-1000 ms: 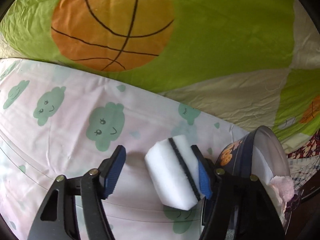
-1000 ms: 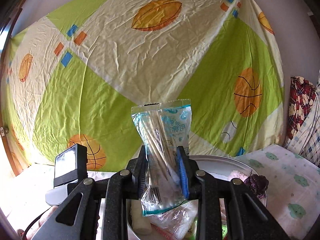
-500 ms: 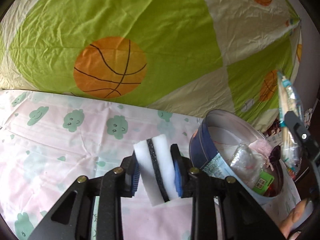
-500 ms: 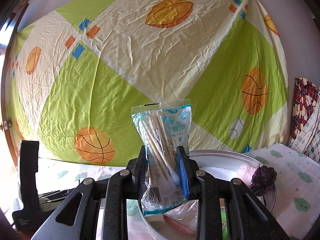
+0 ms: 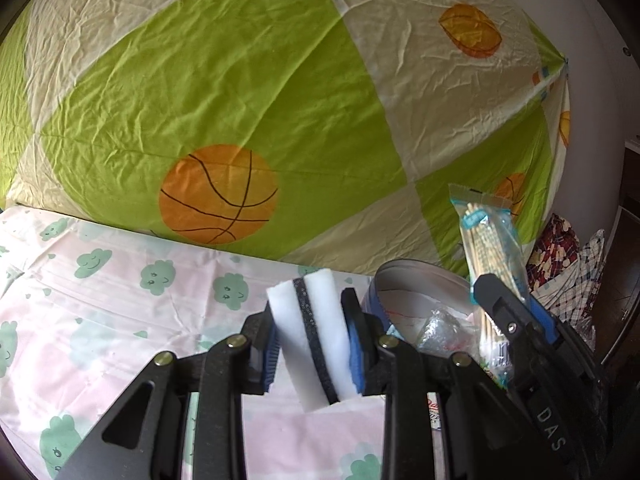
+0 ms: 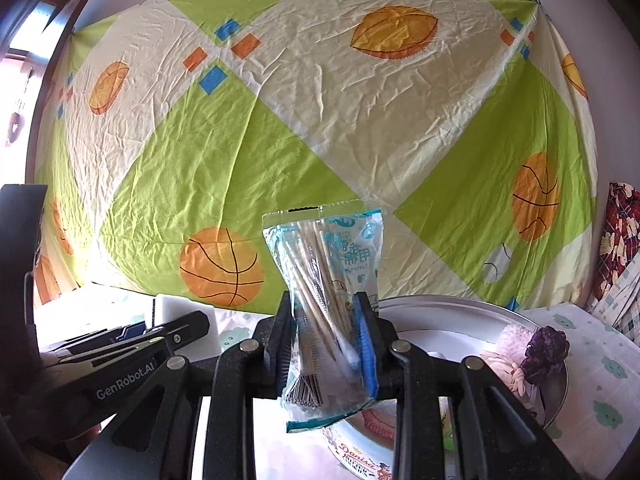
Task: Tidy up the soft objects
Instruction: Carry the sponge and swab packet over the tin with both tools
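Tin (image 5: pixel 404 280) sits open on the cloud sheet (image 5: pixel 120 320), half full, and I am at the carry-over step. My left tongs (image 5: pixel 310 340) squeeze the sponge (image 5: pixel 308 332) beside it; my right tongs (image 6: pixel 324 344) pinch the swab pack (image 6: pixel 328 280) above it. Next, I think, each goes over the rim and gets let go.

The sponge (image 5: pixel 316 332) is matt white foam with a rough black middle layer. The cotton swab packet (image 6: pixel 332 280) is glossy, crinkled clear plastic. The round tin (image 6: pixel 460 312) shows smooth metal. The backdrop sheet (image 6: pixel 320 120) is wrinkled matt cloth.
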`<state>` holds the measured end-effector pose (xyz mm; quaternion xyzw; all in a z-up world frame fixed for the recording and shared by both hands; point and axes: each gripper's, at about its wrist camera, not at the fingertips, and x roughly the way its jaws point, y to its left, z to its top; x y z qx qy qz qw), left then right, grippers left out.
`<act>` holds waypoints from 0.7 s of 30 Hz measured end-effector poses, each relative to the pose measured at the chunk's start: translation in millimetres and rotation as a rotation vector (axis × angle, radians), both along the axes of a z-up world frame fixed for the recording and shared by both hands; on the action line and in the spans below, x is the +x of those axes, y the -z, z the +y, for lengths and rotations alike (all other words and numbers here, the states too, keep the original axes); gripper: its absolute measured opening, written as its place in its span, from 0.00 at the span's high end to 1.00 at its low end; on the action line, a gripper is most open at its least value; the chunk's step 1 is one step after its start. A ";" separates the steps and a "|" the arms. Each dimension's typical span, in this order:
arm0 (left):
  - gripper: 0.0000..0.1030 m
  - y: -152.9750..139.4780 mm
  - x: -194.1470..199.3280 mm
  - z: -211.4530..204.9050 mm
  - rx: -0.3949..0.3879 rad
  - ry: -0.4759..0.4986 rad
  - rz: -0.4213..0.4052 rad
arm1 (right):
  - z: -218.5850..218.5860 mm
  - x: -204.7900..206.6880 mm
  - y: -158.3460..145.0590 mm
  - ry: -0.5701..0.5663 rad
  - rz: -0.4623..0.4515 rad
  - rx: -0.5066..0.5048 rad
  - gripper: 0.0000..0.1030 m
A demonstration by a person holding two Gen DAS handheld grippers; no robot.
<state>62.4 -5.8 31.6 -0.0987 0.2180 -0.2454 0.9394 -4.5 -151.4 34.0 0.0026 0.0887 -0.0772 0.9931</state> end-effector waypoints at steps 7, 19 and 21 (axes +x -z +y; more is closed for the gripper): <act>0.74 -4.2 -7.8 -5.8 -0.030 0.051 -0.052 | -5.2 -17.5 -3.1 0.004 -0.029 -0.027 0.70; 0.74 -9.4 -23.1 -20.8 -0.021 0.098 -0.104 | -32.4 -36.0 -6.8 0.023 -0.043 -0.022 0.70; 0.74 -9.6 -24.8 -22.8 -0.022 0.102 -0.107 | -35.5 -38.6 -7.3 0.028 -0.046 -0.026 0.70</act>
